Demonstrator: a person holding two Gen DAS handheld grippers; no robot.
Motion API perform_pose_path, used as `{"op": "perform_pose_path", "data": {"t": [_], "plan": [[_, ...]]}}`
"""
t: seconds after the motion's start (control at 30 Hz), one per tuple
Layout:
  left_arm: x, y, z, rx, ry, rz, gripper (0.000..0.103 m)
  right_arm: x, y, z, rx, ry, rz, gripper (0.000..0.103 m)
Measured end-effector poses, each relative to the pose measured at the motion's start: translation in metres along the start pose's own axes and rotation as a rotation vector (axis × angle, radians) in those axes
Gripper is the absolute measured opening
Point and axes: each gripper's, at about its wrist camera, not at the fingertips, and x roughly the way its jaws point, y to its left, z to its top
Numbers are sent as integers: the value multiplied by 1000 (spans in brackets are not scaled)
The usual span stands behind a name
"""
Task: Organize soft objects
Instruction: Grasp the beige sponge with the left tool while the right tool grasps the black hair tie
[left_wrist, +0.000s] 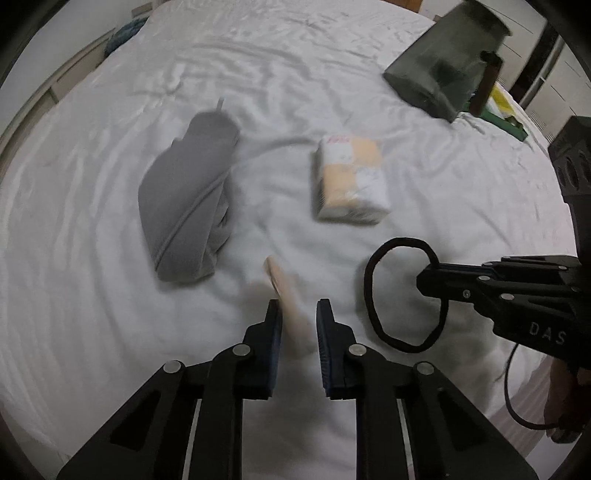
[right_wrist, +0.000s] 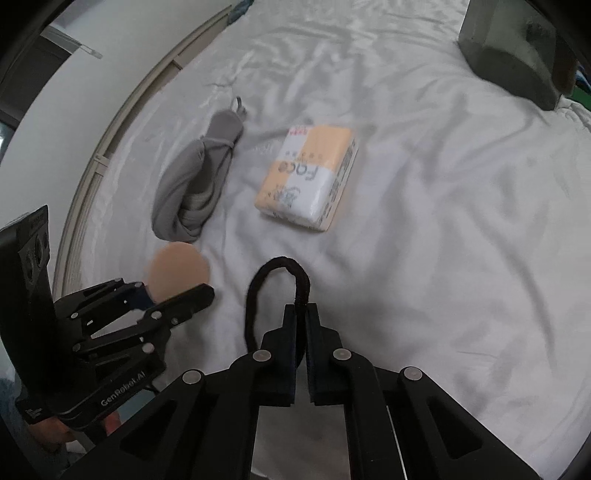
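Note:
My left gripper (left_wrist: 299, 308) is shut on a flat beige puff (left_wrist: 285, 291) that stands edge-on between its pads just above the white bed sheet (left_wrist: 110, 314). In the right wrist view the puff (right_wrist: 179, 269) shows as a round disc in the left gripper (right_wrist: 177, 291). My right gripper (right_wrist: 301, 306) is shut on a black hair band (right_wrist: 280, 260), pinching one side of the loop. The rest of the hair band (left_wrist: 369, 291) lies on the sheet beside the right gripper (left_wrist: 428, 271). A rolled grey cloth (left_wrist: 188, 199) and a tissue pack (left_wrist: 351, 181) lie farther away.
A dark translucent container (left_wrist: 443, 59) lies tipped at the far right of the bed, with a green and yellow item (left_wrist: 506, 110) behind it. The bed's edge and frame (right_wrist: 110, 147) curve along the left. The grey cloth (right_wrist: 199, 184) and tissue pack (right_wrist: 310, 177) sit mid-bed.

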Motion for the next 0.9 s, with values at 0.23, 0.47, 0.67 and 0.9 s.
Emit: {"op": "perform_pose_path", "data": {"t": [0.23,0.47,0.67,0.9], "plan": [[-22,-34,18,84,-54,0,13,-41,-13,4,-26,-46,-1,3],[10,-40,18,67,11,66,13,-54,-27,2,-36,-38,-1,3],[19,-23,16,-61,53,-8,67,-52,-34,-3,-34,-31,2,3],[34,-17,21,-45,59,49,79,-47,-31,0,-35,-33,-10,3]]}}
